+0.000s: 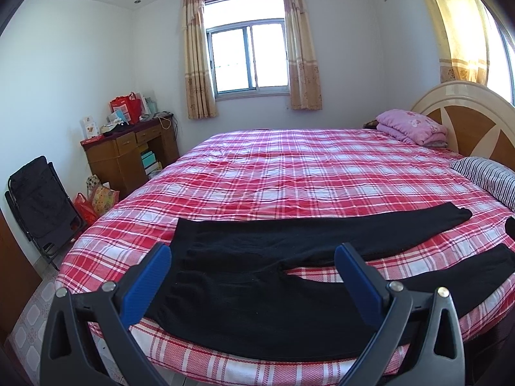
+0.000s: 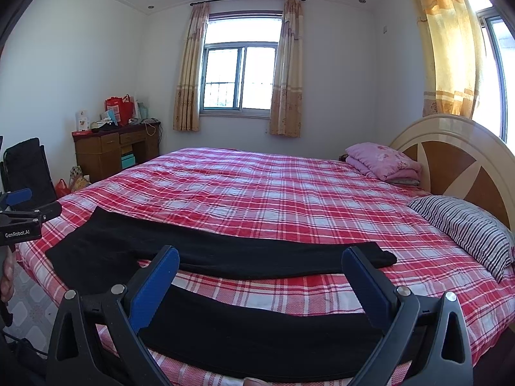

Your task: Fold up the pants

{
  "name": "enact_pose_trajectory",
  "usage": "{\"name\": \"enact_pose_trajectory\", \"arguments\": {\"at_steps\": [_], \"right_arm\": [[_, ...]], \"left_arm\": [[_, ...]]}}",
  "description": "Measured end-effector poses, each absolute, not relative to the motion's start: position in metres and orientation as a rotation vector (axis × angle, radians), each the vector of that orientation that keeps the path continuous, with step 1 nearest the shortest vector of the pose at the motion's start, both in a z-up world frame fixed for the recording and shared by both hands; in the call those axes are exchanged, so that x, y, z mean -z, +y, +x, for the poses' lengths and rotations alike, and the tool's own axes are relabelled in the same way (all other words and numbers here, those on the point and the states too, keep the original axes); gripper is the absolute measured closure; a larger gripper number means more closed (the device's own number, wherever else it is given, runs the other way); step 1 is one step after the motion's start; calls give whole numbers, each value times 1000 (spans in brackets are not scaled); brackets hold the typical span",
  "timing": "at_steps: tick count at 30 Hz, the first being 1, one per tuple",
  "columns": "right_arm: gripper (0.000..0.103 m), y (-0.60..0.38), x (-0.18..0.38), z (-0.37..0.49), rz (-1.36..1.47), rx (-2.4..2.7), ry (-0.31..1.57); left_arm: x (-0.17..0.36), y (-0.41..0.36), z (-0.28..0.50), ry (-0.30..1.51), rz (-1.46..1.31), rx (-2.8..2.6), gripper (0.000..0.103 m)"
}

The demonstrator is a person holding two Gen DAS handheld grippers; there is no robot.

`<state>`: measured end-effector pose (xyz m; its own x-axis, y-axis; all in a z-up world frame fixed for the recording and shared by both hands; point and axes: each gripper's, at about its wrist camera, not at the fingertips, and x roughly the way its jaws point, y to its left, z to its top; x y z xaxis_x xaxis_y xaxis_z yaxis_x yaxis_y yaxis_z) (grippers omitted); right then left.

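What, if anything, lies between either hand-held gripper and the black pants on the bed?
Nothing visible does. The black pants lie spread flat on the plaid bedspread, directly ahead of the open left hand-held gripper and the open right hand-held gripper.

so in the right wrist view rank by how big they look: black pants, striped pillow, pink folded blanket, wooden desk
1. black pants
2. striped pillow
3 and 4. wooden desk and pink folded blanket: look alike, and both are far off, so unranked.
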<state>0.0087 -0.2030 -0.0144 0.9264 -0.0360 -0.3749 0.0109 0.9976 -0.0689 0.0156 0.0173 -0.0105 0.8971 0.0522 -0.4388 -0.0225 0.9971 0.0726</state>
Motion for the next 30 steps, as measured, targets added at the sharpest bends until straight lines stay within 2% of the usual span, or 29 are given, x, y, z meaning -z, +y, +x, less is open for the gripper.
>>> {"name": "enact_pose_trajectory", "arguments": {"at_steps": [30], "right_arm": [[1,-202,14,9,-65,22,391]], "left_arm": [[11,25,18,456,55,-49,0]]}}
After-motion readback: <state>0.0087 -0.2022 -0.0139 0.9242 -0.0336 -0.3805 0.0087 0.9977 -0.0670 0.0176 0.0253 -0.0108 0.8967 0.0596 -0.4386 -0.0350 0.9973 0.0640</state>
